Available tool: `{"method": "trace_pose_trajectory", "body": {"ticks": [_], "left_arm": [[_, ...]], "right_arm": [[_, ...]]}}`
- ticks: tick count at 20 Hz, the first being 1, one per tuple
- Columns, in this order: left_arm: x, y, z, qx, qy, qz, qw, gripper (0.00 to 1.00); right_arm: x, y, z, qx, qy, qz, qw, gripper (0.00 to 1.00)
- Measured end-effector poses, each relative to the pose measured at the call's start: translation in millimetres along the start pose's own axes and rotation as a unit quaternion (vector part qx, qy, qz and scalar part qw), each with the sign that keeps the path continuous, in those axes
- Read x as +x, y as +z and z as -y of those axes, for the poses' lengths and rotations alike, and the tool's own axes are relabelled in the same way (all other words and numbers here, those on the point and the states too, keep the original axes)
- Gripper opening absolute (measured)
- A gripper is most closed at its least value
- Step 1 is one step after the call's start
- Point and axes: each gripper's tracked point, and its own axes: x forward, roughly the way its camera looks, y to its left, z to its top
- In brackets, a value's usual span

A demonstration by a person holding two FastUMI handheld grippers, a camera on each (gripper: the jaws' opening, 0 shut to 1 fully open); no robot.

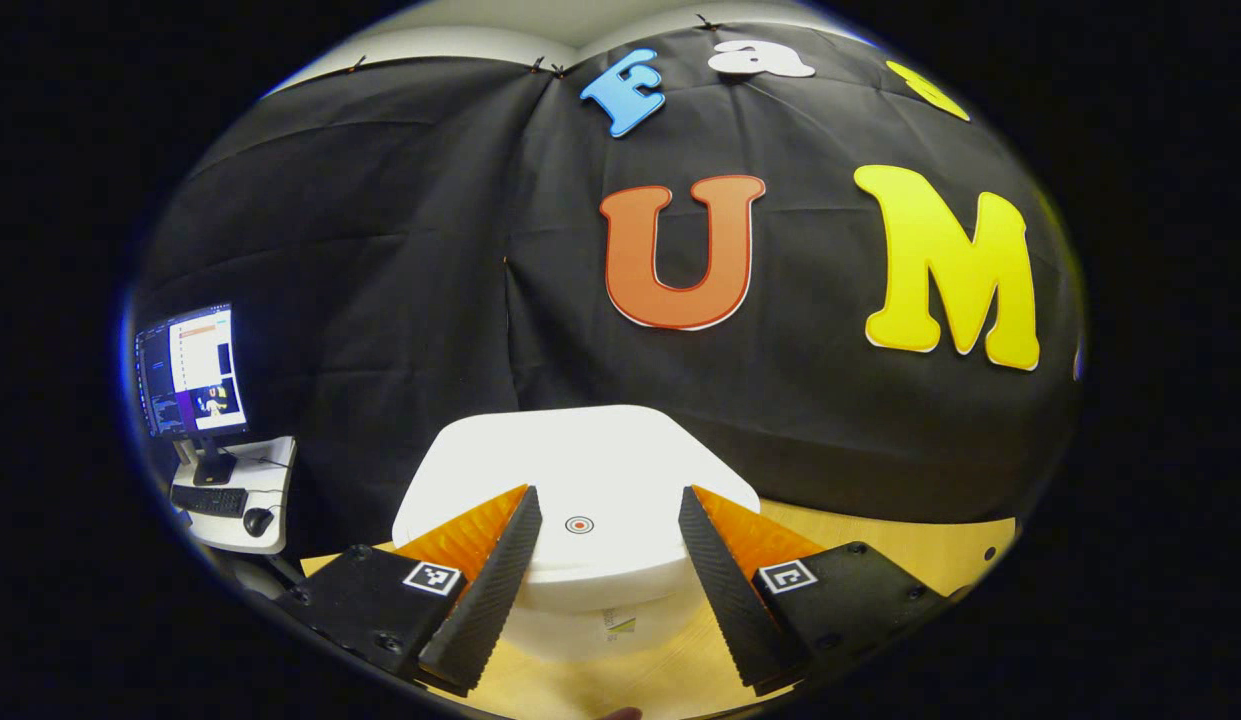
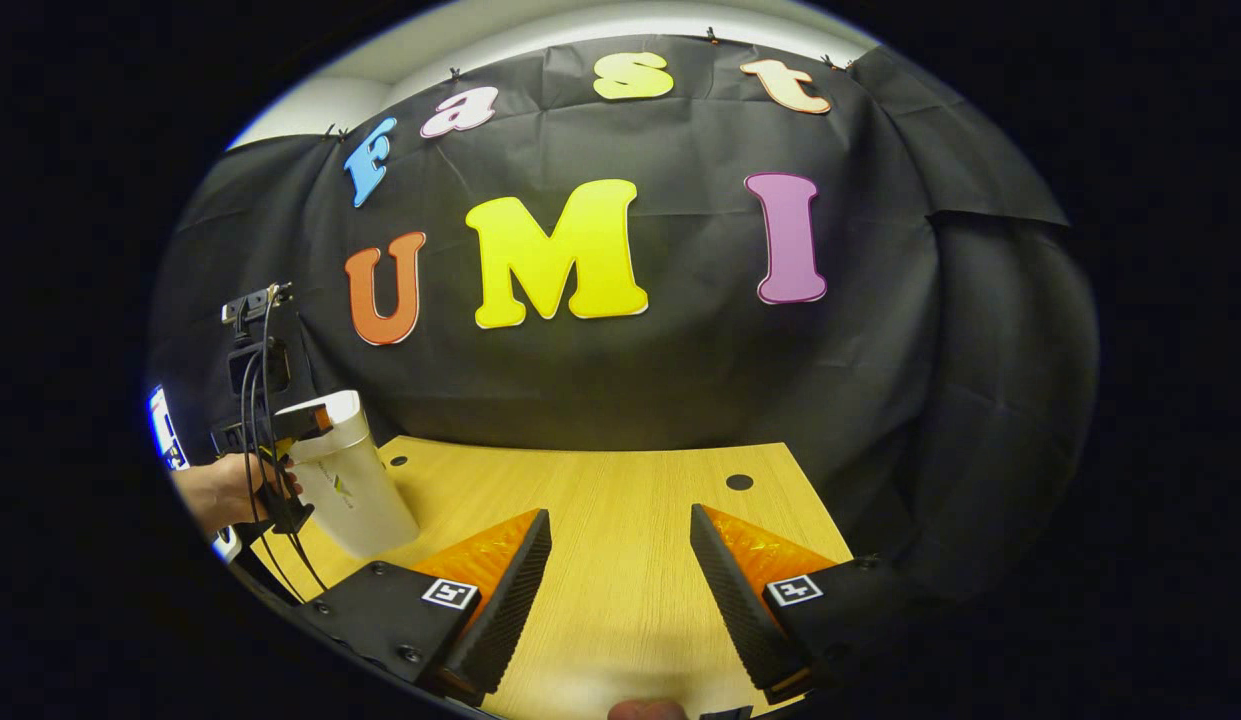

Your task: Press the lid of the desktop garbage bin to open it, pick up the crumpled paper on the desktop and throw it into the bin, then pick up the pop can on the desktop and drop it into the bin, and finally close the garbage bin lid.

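Observation:
The white desktop bin (image 1: 590, 560) stands right in front of my left gripper (image 1: 607, 497). Its flat white lid (image 1: 580, 470) lies down on the rim, with a small red ring mark (image 1: 579, 524) near its front. The left gripper is open, its fingers spread on either side of that mark just above the lid, holding nothing. In the right gripper view the bin (image 2: 348, 485) is at the far left of the wooden table (image 2: 620, 580), with the left gripper (image 2: 298, 422) and the hand (image 2: 220, 490) holding it at its top. My right gripper (image 2: 620, 515) hangs open over bare wood.
A side desk with a monitor (image 1: 192, 372), keyboard (image 1: 208, 500) and mouse stands off to the left beyond the table. The tabletop has a dark hole (image 2: 739, 482) near its back edge, where the black cloth wall rises.

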Motion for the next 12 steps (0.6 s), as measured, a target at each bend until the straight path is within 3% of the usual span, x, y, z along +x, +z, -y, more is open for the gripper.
{"method": "trace_pose_trajectory", "body": {"ticks": [5, 8, 12], "left_arm": [[-5.2, 5.6, 3.6, 0.016, -0.032, 0.005, 0.999, 0.92], [-23.9, 23.7, 19.9, -0.012, -0.093, 0.027, 0.995, 0.94], [-48.8, 52.5, 45.6, 0.018, -0.173, 0.061, 0.983, 0.94]], "right_arm": [[-2.2, 9.9, -10.9, -0.008, 0.006, 0.015, 1.0, 0.89], [-5.7, 24.5, -17.1, -0.016, 0.004, 0.038, 0.999, 0.89], [-9.9, 41.4, -23.8, -0.022, -0.015, 0.073, 0.997, 0.89]]}}
